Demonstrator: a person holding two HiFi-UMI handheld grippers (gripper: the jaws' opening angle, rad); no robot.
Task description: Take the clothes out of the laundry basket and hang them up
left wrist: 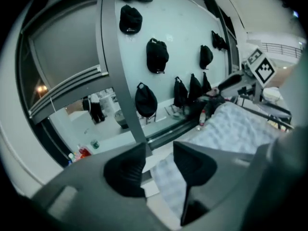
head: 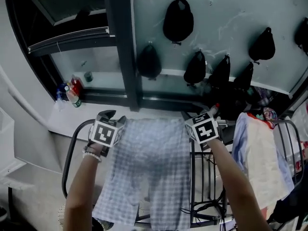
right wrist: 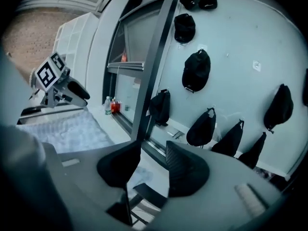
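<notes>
Head view: checkered garment [head: 149,167] is lying draped over the drying rack [head: 202,177] at centre frame, with left gripper [head: 114,118] and right gripper [head: 197,115] hovering at its upper left and upper right corners. Left gripper view and right gripper view are showing both pairs of jaws standing apart, clamping nothing.

head view – steeply down, close | gripper views – outward along jaws, seemingly low | shared: cap-hung wall [head: 226,13]
</notes>
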